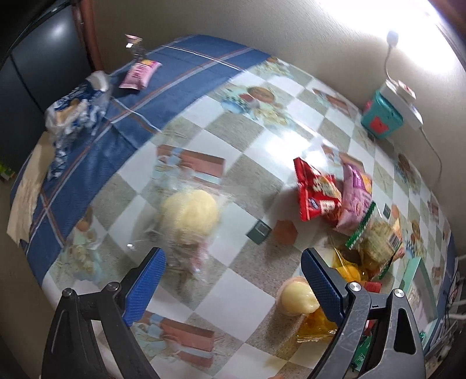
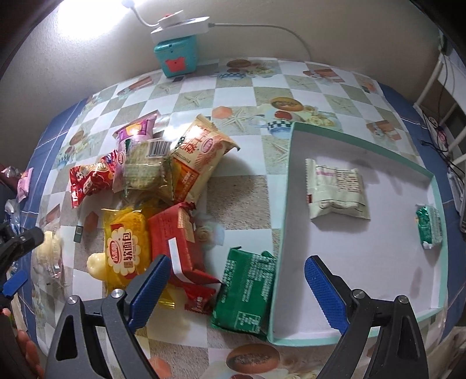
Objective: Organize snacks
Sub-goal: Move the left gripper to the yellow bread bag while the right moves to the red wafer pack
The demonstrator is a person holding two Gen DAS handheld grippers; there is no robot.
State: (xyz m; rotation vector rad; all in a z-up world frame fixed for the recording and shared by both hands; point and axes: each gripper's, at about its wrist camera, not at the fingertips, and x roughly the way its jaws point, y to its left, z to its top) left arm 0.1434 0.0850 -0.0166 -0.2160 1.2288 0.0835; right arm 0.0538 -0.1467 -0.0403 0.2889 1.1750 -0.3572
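Note:
My left gripper [image 1: 233, 262] is open over the checked tablecloth, just short of a clear bag with a pale yellow bun [image 1: 190, 211]. A small pale yellow snack [image 1: 297, 296] lies by its right finger. My right gripper [image 2: 237, 272] is open above a green packet [image 2: 246, 294] that leans on the wall of a shallow mint-edged tray [image 2: 284, 221]. In the tray lie a white packet [image 2: 336, 189] and a small green packet [image 2: 429, 227]. Left of the tray is a heap: a yellow bread bag [image 2: 125, 247], a red packet [image 2: 174, 233], a cream and orange bag [image 2: 201, 154], and others.
A teal box [image 2: 176, 56] with a white power strip [image 2: 182, 27] on top stands at the wall. A pink packet [image 1: 139, 74] and a crumpled blue and white bag [image 1: 75, 109] lie on the blue cloth at the far left. The left gripper [image 2: 17, 262] shows at the right wrist view's left edge.

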